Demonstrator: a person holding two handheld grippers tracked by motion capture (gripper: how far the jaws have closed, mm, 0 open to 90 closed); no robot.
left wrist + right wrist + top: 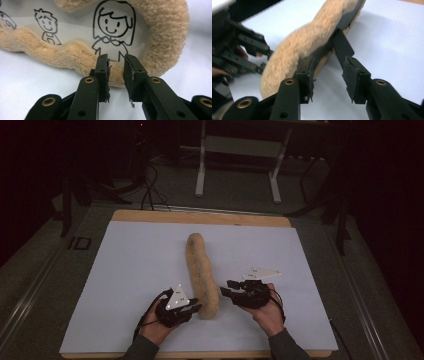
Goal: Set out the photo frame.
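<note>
On the white sheet covering the table (125,270), a long tan fleecy pouch w/ clear cartoon-printed window (201,275) lies lengthwise, running away from the person. Left hand-held gripper (192,309) sits just beside its near end, jaws partly open, empty; right hand-held gripper (226,287) flanks the opposite side, slightly further off, also part-open, gripping nothing.

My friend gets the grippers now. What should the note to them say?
Left gripper: jaws open, tips at the near end of the fluffy pencil case, gripping nothing.
Right gripper: jaws open, beside the case's near end, holding nothing.
The case lies lengthwise on the white sheet; its clear window with cartoon children faces the left gripper.
Done: both grippers are free of it.
Left: likely gripping it again.
</note>
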